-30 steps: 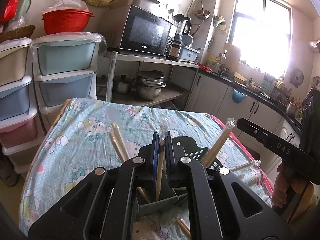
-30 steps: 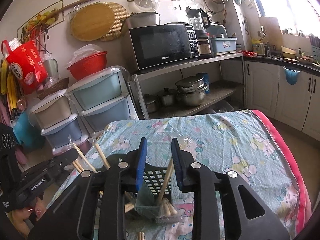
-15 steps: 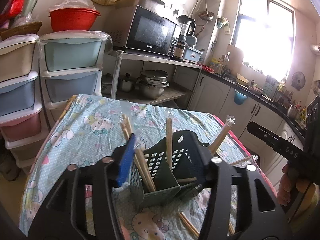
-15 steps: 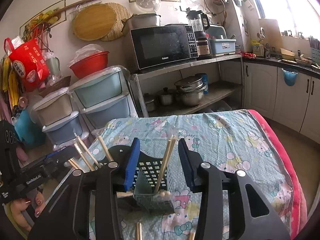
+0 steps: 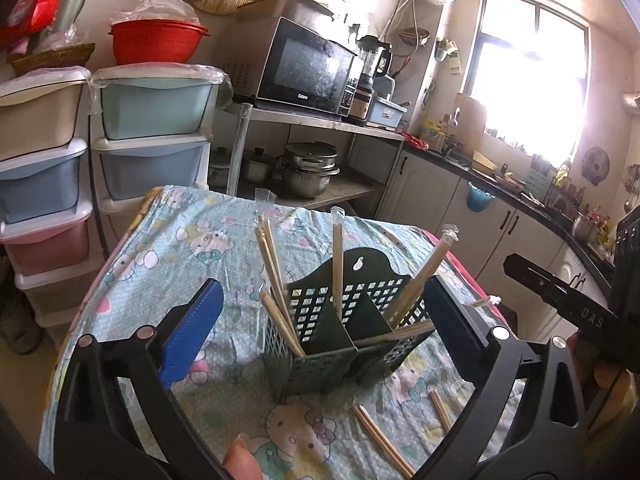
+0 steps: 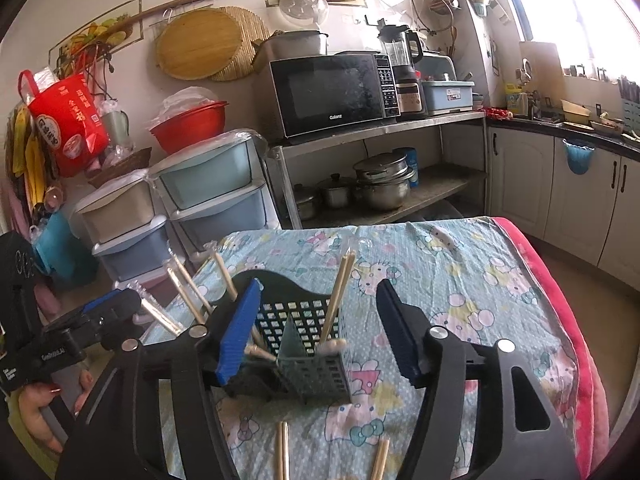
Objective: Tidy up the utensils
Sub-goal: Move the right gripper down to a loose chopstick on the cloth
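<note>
A dark green slotted utensil holder (image 5: 344,332) stands on the Hello Kitty cloth and also shows in the right wrist view (image 6: 308,344). Several wrapped wooden chopstick pairs (image 5: 338,264) stand or lean in its compartments, one pair upright in the right wrist view (image 6: 338,292). My left gripper (image 5: 320,328) is open and empty, its jaws either side of the holder. My right gripper (image 6: 320,328) is open and empty, just behind the holder. Loose chopsticks (image 5: 382,440) lie on the cloth in front, also in the right wrist view (image 6: 282,454).
The table (image 6: 460,264) carries the light blue cartoon cloth with a pink edge at right. Stacked plastic drawers (image 5: 152,136) stand beyond the far left corner. A metal shelf with microwave (image 5: 304,68) and pots (image 5: 308,168) stands behind. Kitchen counter and cabinets (image 5: 500,216) run along the right.
Both grippers have opened wide and drawn back from the holder. The left one let go of a chopstick pair, which now stands in the holder. The right one let go of its pair too.
</note>
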`<state>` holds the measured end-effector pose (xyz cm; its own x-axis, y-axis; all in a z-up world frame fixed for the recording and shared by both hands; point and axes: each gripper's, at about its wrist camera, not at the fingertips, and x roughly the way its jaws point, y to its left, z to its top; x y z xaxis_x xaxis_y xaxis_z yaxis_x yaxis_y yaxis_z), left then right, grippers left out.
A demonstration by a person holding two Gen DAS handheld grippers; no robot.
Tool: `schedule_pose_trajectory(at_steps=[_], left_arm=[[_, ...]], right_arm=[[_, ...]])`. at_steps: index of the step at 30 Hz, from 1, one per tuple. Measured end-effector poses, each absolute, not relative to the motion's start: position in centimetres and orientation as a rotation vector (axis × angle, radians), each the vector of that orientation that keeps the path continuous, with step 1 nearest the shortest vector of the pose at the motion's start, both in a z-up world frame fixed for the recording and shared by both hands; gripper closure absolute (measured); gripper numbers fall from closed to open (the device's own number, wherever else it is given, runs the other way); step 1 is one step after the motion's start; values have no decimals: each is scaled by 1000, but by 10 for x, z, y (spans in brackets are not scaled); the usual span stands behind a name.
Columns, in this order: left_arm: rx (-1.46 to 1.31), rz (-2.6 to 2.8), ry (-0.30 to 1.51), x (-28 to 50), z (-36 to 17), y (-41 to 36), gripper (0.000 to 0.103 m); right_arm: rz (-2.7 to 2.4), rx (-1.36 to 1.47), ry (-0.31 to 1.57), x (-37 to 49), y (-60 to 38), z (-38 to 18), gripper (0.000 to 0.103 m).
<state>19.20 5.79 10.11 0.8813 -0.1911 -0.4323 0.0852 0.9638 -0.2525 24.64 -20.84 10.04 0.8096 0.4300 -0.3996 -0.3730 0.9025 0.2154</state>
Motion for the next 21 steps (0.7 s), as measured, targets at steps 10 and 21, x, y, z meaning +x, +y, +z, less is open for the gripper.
schedule_pose_trajectory(at_steps=[10, 21], left_arm=[[-219, -135, 486, 171, 95, 56, 11], [-210, -180, 584, 158, 61, 35, 11]], right_arm=[[433, 80, 471, 216, -214, 94, 39], [422, 61, 556, 204, -220, 63, 39]])
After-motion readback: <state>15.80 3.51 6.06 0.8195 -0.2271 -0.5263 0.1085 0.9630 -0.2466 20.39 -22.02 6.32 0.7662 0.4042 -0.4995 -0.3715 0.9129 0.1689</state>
